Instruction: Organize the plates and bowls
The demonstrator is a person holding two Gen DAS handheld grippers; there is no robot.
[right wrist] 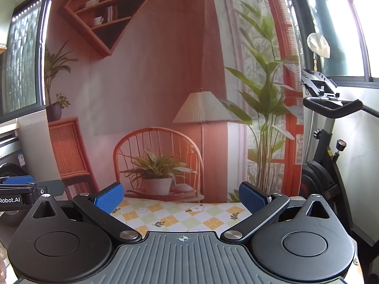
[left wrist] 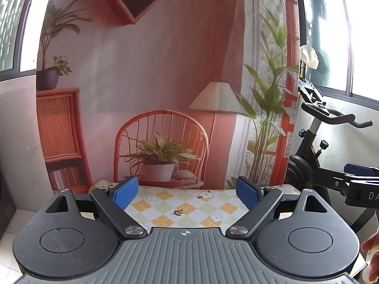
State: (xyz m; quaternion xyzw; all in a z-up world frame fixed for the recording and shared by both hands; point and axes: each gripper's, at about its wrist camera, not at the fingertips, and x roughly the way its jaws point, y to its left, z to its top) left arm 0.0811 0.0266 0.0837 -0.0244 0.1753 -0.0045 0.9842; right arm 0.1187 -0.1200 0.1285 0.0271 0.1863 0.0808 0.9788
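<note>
No plate or bowl shows in either view. My left gripper (left wrist: 187, 193) is open, its blue pads (left wrist: 125, 191) spread wide above the checked tablecloth (left wrist: 180, 209) with nothing between them. My right gripper (right wrist: 181, 196) is also open and empty, held over the same flowered, checked tablecloth (right wrist: 180, 215). Each gripper shows at the edge of the other's view: the right gripper (left wrist: 362, 184) at the far right, the left gripper (right wrist: 21, 190) at the far left. Both point level toward the backdrop, so most of the table top is hidden below them.
A printed backdrop (left wrist: 165, 82) of a room with a chair, lamp and plants hangs at the table's far edge. An exercise bike (right wrist: 331, 153) stands to the right by the windows. A hand (left wrist: 372, 255) shows at the lower right.
</note>
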